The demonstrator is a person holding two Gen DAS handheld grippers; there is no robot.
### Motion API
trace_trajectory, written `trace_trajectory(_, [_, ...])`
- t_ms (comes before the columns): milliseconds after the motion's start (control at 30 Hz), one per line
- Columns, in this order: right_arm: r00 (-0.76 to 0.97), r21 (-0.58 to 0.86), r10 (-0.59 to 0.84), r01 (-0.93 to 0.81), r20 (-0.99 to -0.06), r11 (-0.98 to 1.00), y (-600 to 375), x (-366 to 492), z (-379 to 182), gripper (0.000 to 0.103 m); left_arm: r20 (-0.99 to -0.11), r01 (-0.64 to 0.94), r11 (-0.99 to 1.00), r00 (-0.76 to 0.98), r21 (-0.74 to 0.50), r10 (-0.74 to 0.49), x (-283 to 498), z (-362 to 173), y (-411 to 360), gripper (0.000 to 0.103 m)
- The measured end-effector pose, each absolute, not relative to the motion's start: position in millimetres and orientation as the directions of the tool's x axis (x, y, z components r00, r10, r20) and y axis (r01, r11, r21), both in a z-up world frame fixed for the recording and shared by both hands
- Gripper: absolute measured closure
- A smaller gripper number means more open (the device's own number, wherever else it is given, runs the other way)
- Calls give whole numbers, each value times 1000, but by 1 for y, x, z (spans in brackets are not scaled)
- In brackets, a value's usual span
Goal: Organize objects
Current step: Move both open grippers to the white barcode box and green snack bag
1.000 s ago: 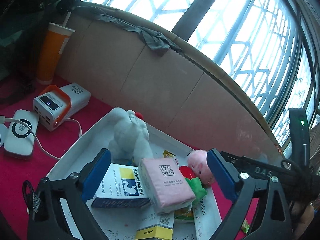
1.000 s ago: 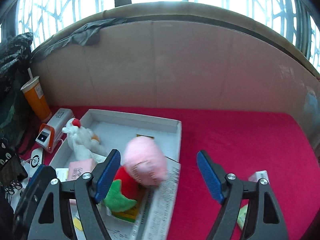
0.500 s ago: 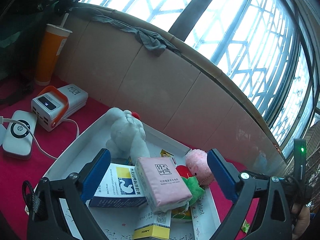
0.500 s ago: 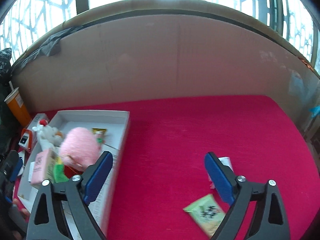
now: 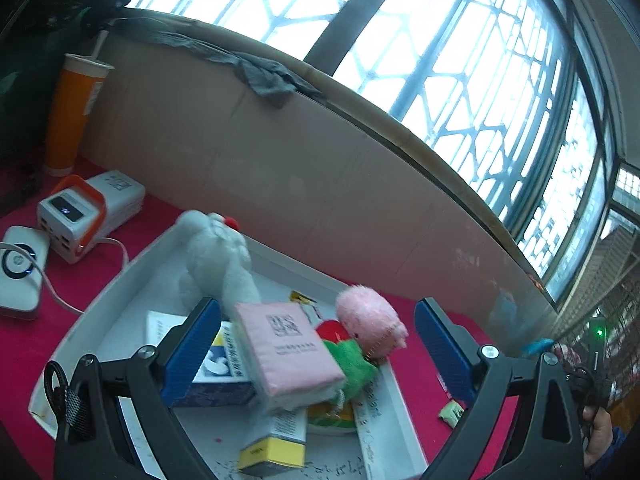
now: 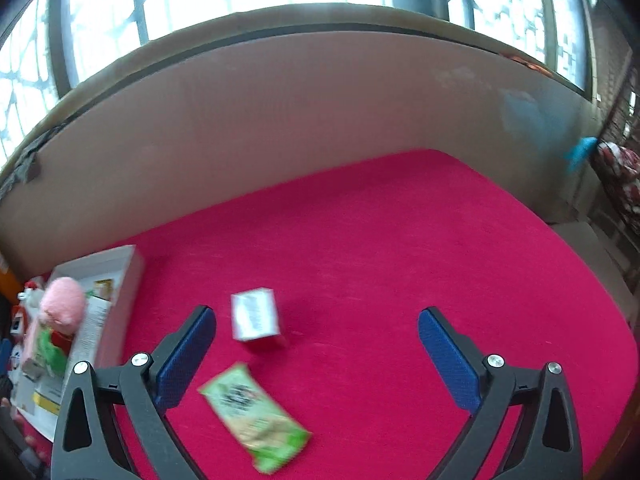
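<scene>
two things left out on the red cloth (image 6: pixel 400 240): a small white box (image 6: pixel 255 317) and a green packet (image 6: pixel 256 418). rest is piled in the white tray (image 5: pixel 120 292). right gripper (image 6: pixel 316 354) is opening with nothing between, left gripper (image 5: pixel 316 354) gapes empty over the tray.

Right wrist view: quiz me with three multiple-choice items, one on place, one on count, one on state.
1. Where is the green snack packet?
A. in the white cardboard tray
B. on the red cloth
C. between the pads

2. How many loose items lie on the red cloth ahead of the right tongs?
A. one
B. two
C. four

3. The right tongs are:
A. empty
B. holding the pink plush toy
C. holding the small white box

B: it lies flat outside the white cardboard tray.
B: packet and small white box.
A: jaws opening, nothing between them.
</scene>
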State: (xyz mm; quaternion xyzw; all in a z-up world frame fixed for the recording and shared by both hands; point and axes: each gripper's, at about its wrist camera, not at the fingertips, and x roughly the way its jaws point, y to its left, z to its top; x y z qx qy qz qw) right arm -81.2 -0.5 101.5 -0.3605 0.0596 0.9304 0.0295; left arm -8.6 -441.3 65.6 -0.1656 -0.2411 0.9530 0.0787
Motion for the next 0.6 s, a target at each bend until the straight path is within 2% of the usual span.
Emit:
trace_trajectory(167, [-718,74,-1,-70,-696,-995,16,-79,83,0,-257,-161,-904,-926,-396,277,-3,71,-411,6])
trace_trajectory(300, [-688,52,-102,92,-718,-994,-6,-81,68,0,-283,-234,-900,-894,-368,348,-2,74,-383,6])
trace_trajectory(467, [-647,-82,-161,329,-746,-941,-63,-82,46,1,-325,-284,-902,-862,-325,389,-5,85,-354,6])
trace_trajectory(600, [-621,-136,-140,375,-771,-917,-85,-93,32,2,-372,-300,-908,-839,-294,398,-14,91,-338,6])
